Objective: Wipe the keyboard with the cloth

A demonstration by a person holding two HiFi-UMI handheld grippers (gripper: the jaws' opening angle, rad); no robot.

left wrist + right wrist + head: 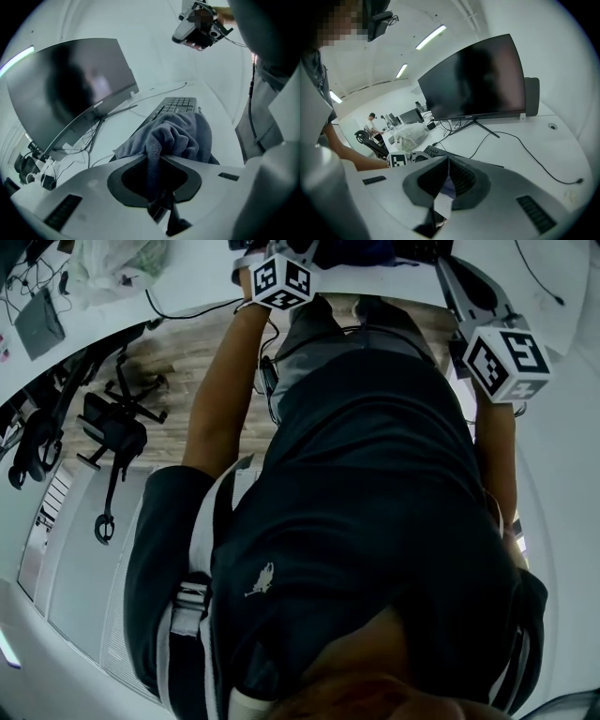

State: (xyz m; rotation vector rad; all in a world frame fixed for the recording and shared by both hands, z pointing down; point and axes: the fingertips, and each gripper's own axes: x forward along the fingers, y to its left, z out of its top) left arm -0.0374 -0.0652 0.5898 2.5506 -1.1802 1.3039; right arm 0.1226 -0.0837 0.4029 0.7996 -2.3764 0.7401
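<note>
Left gripper view: left gripper (155, 171) clamps cloth (180, 133), hiding keyboard's (178, 104) near end; right gripper (445, 180) is closed.

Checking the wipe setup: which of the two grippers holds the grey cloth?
The left gripper, its jaws clamped on the bunched grey cloth in front of the dark keyboard; the right gripper has no cloth between its jaws.

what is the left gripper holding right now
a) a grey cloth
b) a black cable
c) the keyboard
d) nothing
a: in the left gripper view the jaws of the left gripper are shut on a fold of the cloth, which bunches up in front of the keyboard.
</note>
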